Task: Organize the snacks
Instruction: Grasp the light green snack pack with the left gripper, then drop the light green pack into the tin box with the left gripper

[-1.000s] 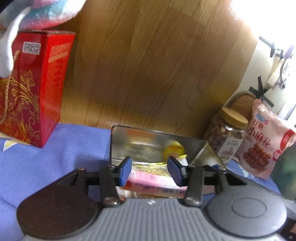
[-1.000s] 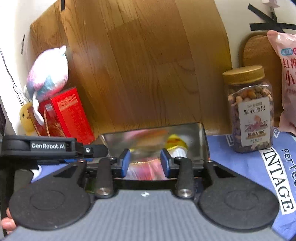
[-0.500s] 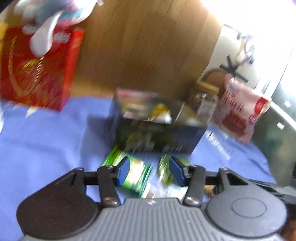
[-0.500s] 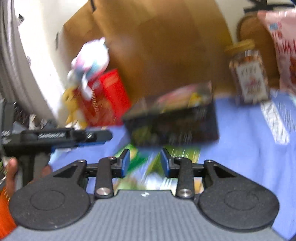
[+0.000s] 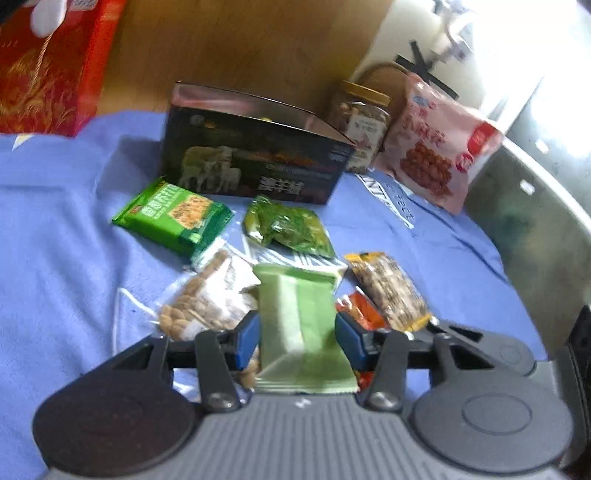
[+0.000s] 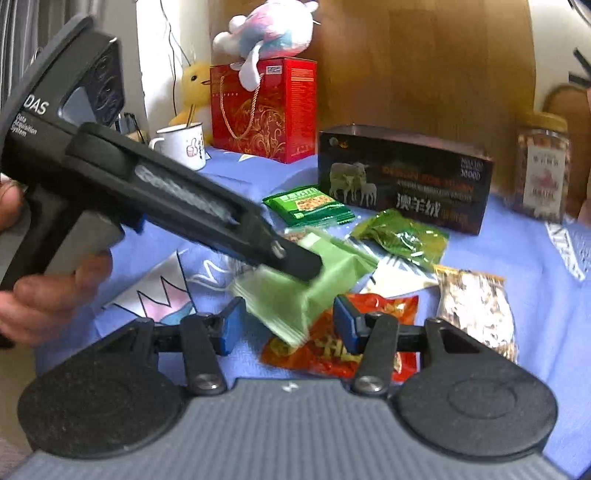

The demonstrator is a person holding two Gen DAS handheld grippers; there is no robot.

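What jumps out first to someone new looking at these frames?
The pale green snack packet sits between the left gripper pads, front and centre, above a scatter of packets on the blue cloth. Behind them stands the dark open box with sheep printed on it. At the back left, the red gift box carries a plush toy on top.

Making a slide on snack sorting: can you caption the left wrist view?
Left gripper straddles a pale green snack packet among loose snacks on a blue cloth, before the dark open box.
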